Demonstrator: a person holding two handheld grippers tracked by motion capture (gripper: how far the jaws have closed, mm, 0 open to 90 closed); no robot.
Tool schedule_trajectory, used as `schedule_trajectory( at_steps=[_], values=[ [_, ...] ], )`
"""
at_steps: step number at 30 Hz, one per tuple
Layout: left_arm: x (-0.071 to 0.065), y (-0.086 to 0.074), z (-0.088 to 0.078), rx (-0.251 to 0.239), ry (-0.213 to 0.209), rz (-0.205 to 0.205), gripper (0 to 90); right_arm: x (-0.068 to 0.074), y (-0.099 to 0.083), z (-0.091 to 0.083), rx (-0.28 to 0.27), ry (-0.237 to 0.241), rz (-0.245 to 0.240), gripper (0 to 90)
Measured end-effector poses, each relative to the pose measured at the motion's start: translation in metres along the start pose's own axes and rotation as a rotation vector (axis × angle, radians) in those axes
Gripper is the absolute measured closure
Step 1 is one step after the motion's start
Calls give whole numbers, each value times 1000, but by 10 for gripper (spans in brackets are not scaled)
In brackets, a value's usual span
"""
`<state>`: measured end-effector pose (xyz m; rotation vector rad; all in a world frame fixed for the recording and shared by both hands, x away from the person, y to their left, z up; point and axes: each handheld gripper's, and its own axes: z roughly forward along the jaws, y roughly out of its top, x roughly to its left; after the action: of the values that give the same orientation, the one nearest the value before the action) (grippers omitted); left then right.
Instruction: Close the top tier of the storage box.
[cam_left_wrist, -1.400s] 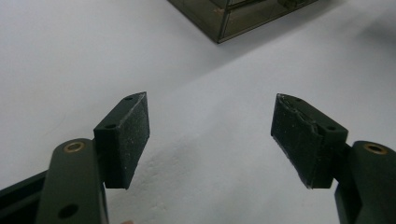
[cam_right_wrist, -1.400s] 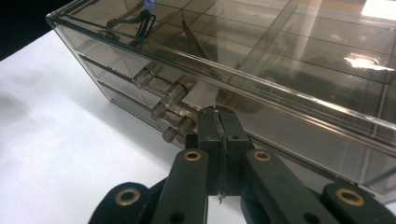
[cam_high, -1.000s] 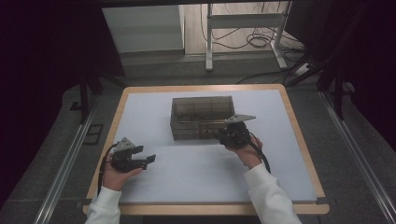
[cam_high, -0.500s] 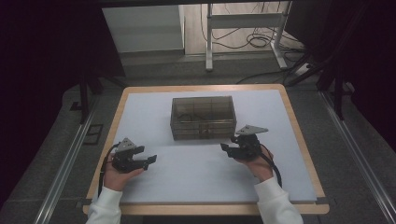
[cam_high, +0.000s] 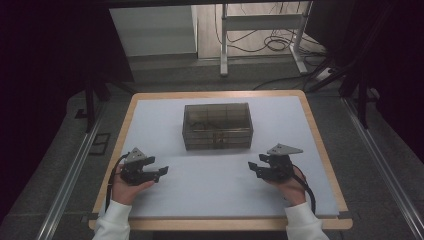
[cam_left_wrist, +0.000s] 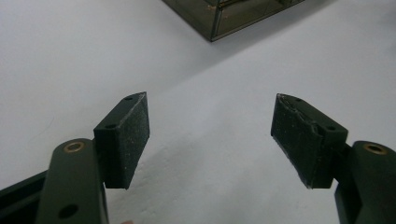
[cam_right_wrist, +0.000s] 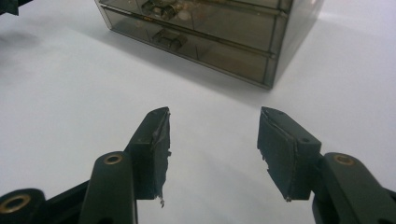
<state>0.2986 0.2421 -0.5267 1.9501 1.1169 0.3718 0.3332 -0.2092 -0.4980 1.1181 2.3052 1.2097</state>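
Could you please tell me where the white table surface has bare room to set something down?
Bare white table surface lies between the left tongs and right tongs, and either side of the smoky transparent plastic drawer box. It is tightest just behind that box.

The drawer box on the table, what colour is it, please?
Smoky translucent grey-brown drawer box, clearest in the right gripper view.

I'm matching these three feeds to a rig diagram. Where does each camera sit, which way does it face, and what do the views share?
High view: above the person's side, looking forward and down on the white table; both hands, left gripper and right gripper.
Left gripper view: rides that gripper, looking along its open, empty jaws.
Right gripper view: rides that gripper, facing the drawer fronts; jaws open, empty.
Shared: all three show the smoky drawer box.
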Motion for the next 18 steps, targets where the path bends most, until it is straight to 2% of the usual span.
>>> schedule_trajectory(
  at_steps=[2,18],
  values=[
    [-1,0,0,0,-1,1,283,-2,-5,-3,-5,-2,15,443],
    [-1,0,0,-2,-1,4,283,-4,-9,-5,-6,-5,18,440]
  ],
)
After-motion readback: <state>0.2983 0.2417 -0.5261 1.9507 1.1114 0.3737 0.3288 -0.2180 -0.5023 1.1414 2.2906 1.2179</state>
